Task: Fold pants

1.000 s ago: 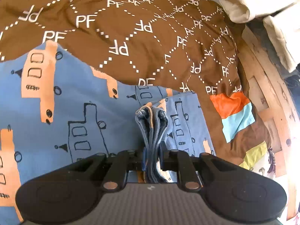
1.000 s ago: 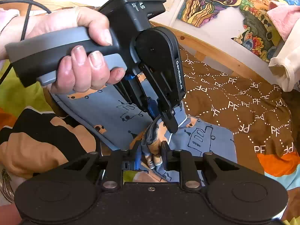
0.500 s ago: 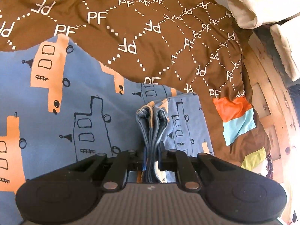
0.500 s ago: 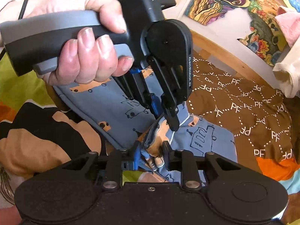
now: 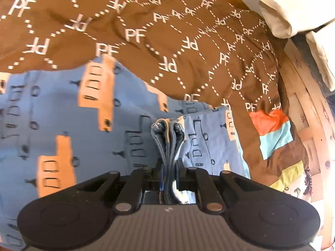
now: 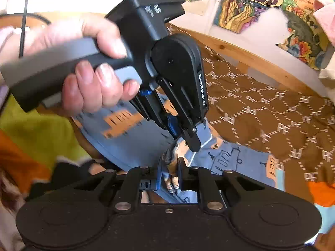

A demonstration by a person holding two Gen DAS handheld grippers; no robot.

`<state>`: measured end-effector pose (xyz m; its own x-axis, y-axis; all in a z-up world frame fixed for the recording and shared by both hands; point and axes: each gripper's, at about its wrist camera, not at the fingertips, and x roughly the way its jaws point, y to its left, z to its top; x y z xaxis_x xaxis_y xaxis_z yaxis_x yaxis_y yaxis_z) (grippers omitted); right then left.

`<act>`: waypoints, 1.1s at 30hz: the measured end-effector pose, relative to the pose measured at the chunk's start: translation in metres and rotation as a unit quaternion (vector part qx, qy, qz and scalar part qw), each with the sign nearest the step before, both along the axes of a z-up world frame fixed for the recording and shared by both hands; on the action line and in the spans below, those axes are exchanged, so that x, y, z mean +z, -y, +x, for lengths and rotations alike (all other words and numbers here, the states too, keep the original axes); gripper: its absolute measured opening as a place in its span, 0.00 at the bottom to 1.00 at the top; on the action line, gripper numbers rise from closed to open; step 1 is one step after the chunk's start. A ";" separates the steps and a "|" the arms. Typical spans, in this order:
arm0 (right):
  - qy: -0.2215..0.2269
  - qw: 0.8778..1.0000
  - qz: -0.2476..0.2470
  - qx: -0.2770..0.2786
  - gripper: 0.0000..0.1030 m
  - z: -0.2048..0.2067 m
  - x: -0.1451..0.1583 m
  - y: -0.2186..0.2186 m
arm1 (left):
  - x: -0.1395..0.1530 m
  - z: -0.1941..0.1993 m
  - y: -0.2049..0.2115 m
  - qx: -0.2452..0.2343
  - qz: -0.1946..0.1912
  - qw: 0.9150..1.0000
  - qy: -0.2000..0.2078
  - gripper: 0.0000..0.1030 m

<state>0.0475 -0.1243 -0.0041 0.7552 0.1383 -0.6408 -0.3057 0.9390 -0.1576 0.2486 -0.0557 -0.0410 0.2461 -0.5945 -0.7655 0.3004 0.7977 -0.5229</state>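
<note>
The pants point(image 5: 69, 129) are blue with orange and outlined truck prints. They lie on a brown bedspread point(image 5: 167, 33) printed with "PF". My left gripper point(image 5: 169, 165) is shut on a bunched stack of the pants' edge layers, which stick up between its fingers. My right gripper point(image 6: 170, 167) is shut on the same bunched edge of the pants point(image 6: 234, 159), close beside the left one. In the right wrist view the left gripper point(image 6: 188, 138) comes down from the upper left, held by a hand, with its tips in the fabric just ahead of mine.
A wooden bed frame point(image 5: 309, 108) runs along the right side. Cream folded cloths point(image 5: 293, 14) sit past the bed's far right corner. Orange, light blue and yellow patches point(image 5: 272, 129) mark the bedspread's right edge. Colourful pictures point(image 6: 251, 4) hang on the wall behind.
Both grippers have lifted with the pants edge held. The hand and left gripper have moved up and right in the right wrist view. More blue cloth has spread into the left wrist view.
</note>
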 end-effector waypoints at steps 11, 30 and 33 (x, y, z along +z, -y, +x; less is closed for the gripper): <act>-0.005 0.996 0.022 0.085 0.14 0.013 0.001 -0.037 | -0.006 -0.003 -0.036 0.015 0.035 0.999 0.002 0.12; 0.065 0.981 -0.132 -0.127 0.90 0.046 -0.003 0.054 | -0.009 -0.015 -0.023 0.110 0.132 0.979 0.112 0.66; 0.075 0.979 -0.155 -0.111 0.94 0.066 -0.018 0.063 | -0.016 -0.020 -0.008 0.107 0.170 0.969 0.143 0.70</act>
